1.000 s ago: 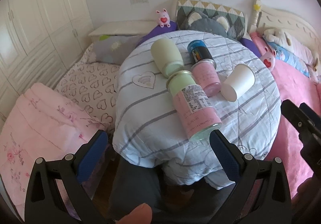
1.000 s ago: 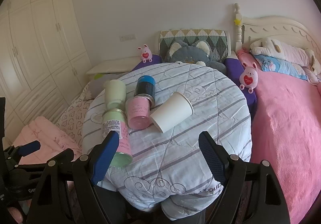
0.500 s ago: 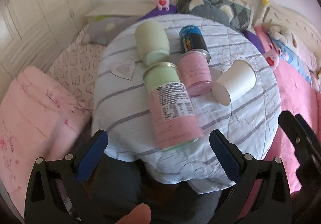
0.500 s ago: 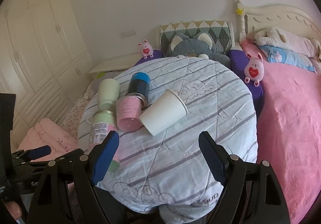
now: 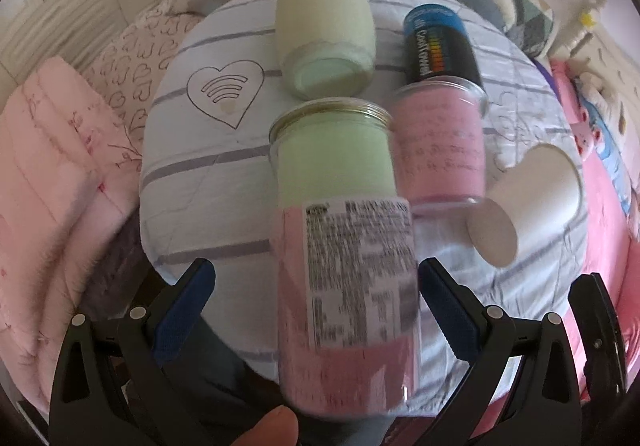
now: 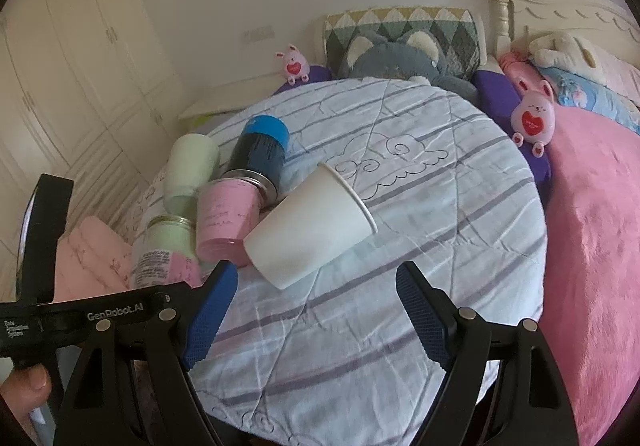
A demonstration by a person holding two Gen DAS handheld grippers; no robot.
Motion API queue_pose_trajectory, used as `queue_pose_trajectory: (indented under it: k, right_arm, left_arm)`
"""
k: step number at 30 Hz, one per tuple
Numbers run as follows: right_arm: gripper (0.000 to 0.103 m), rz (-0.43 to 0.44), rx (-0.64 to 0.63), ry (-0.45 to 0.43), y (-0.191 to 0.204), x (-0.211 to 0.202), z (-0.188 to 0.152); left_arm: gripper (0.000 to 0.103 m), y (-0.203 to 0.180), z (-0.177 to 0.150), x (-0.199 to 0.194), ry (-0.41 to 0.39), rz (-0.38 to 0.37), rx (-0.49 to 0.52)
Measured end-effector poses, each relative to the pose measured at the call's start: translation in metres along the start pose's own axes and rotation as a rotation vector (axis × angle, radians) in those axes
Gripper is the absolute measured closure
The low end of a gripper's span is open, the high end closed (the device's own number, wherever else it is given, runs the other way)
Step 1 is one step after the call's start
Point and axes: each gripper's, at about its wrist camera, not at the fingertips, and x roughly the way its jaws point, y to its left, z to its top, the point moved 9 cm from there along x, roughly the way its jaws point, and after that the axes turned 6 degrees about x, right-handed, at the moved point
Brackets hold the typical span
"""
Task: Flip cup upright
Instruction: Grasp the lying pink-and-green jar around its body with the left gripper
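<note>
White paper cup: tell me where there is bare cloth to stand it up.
Free: the striped cloth right of the white paper cup, toward the pink bunny, and the near strip in front of the open right gripper. Crowded: left of the cup, where the pink jar, blue can and labelled jar lie packed.

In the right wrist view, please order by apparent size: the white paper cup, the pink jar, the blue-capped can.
1. white paper cup, clearly largest.
2. pink jar and blue-capped can look alike; the can lies farther away and is partly hidden, so no ranking.
</note>
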Motion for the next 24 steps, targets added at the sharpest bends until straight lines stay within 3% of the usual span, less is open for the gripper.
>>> queue_pose_trajectory:
  k: [4,9,14,17,21,24]
  right_arm:
    - [0.020,0.005,-0.009,0.015,0.002,0.009,0.005]
    - [0.020,0.003,-0.015,0.022,0.005,0.013,0.007]
    - [0.020,-0.018,0.003,0.014,0.000,0.008,0.007]
    - [0.020,-0.035,0.014,-0.001,-0.003,0.002,0.008]
    - [0.020,-0.059,0.026,-0.019,-0.004,-0.009,0.004]
    - [0.020,-0.077,0.034,-0.032,-0.002,-0.017,-0.001]
  left_arm:
    - [0.009,-0.001,0.004,0.013,0.039,-0.038,-0.016]
    - [0.030,-0.004,0.004,0.023,0.075,-0.086,-0.001]
    - [0.030,0.003,0.009,0.015,0.050,-0.114,0.027]
    - [0.030,0.010,0.015,0.001,-0.042,-0.087,0.073]
    - [0.030,0.014,0.026,-0.028,-0.222,-0.073,0.142]
    - [0.030,0.007,0.038,-0.056,-0.438,-0.062,0.220]
